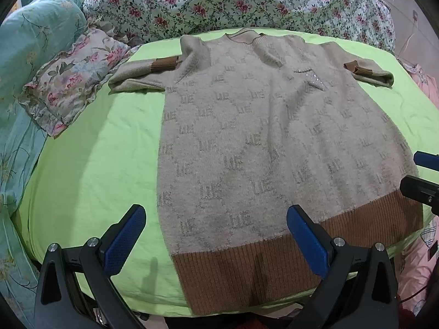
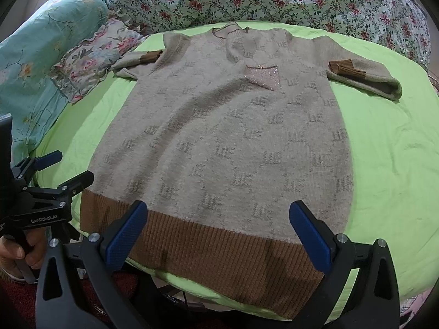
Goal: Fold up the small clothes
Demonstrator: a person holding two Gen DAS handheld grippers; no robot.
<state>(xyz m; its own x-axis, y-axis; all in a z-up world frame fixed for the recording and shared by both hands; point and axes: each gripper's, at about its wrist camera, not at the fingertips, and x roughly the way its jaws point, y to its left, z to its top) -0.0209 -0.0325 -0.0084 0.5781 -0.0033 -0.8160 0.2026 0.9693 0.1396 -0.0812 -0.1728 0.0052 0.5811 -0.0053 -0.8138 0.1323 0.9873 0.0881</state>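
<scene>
A beige knit sweater dress [image 1: 260, 142] with a grey letter pattern, a brown ribbed hem [image 1: 247, 268] and brown cuffs lies flat on a lime green sheet [image 1: 96, 164]. Both sleeves are folded in toward the body. It also shows in the right wrist view [image 2: 233, 137], with a sparkly pink pocket [image 2: 262, 75]. My left gripper [image 1: 216, 219] is open, empty, above the hem's left part. My right gripper [image 2: 218, 213] is open, empty, above the hem's middle. The left gripper also shows at the left edge of the right wrist view [image 2: 68, 168], and the right gripper at the right edge of the left wrist view [image 1: 419, 172].
A floral quilt [image 1: 233, 2] is heaped behind the sheet. A ruffled floral pillow [image 1: 71, 82] and a teal floral blanket [image 1: 30, 54] lie to the left. A pink cloth [image 1: 422, 260] lies at the right.
</scene>
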